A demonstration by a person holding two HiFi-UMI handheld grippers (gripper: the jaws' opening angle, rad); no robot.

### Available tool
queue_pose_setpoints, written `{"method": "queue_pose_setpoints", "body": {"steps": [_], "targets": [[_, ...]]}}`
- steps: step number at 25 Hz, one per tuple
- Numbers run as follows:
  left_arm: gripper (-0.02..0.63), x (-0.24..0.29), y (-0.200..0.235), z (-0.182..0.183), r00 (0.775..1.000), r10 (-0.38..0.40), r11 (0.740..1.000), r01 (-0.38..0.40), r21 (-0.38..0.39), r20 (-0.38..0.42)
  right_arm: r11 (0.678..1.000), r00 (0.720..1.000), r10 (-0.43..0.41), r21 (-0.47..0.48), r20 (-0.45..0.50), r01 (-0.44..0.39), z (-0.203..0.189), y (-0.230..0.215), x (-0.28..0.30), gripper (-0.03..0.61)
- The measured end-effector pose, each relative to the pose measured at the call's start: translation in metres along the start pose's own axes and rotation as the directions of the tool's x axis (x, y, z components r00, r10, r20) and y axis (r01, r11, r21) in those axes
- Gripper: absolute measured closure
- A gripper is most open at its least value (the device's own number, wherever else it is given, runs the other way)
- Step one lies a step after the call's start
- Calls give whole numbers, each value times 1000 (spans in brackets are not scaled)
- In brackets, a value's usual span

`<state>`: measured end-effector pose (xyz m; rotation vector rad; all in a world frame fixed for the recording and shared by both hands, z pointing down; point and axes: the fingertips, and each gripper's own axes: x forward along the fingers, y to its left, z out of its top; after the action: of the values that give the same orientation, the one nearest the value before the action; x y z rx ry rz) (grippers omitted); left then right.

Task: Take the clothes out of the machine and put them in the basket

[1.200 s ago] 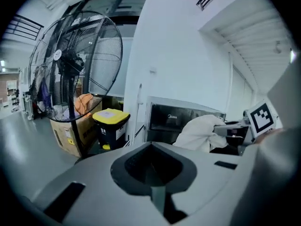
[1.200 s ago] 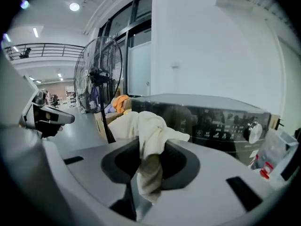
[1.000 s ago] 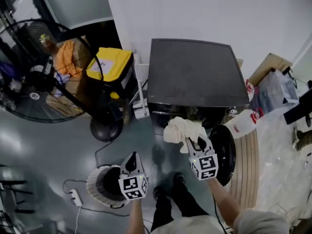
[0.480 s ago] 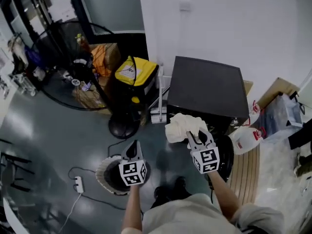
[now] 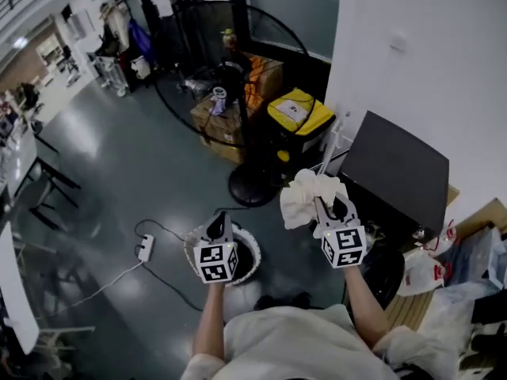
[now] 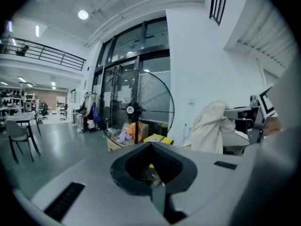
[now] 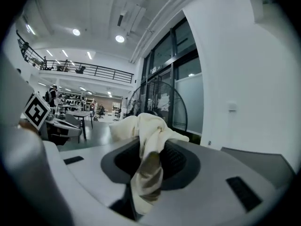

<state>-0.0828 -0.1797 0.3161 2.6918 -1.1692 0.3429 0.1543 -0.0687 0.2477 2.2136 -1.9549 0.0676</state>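
Cream cloth (image 5: 304, 197) pinched in right claw (image 5: 329, 210); left claw (image 5: 215, 227) closed, empty.

"Where does the head view look from?"

"From above the person, steeply down at the floor. The left gripper (image 5: 215, 226) and right gripper (image 5: 331, 210) are near it, and the fan (image 5: 238, 62) is far off."

"And the gripper views?"

"Each rides close behind its own jaws and faces nearly level across the room. The left one looks toward the fan, with the cream cloth (image 6: 209, 128) at its right. The right one has that cloth right at its lens, the fan beyond."

"What do they share?"

"All three catch the fan and the cloth. The right one also sees the left gripper's marker cube (image 7: 36, 111), far left."
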Motion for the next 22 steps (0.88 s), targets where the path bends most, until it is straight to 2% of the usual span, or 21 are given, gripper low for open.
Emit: {"method": "queue_pose_setpoints", "body": {"steps": [5, 11, 15, 22], "targets": [[597, -57, 84, -1, 981, 192, 981, -191, -41, 13, 981, 980, 194, -23, 44, -193, 29, 86, 47, 463], [597, -125, 156, -10, 928, 371, 926, -370, -78, 5, 917, 916, 398, -37, 57, -396, 46, 191, 81, 463], [597, -157, 185, -28, 892, 452, 887, -452, -100, -17, 867, 866, 498, -12, 47, -498, 40, 248, 98, 463], [597, -203, 220, -62, 840, 538, 829, -542, -140, -72, 788, 788, 615, -6, 5, -615, 26, 333, 110, 463]]}}
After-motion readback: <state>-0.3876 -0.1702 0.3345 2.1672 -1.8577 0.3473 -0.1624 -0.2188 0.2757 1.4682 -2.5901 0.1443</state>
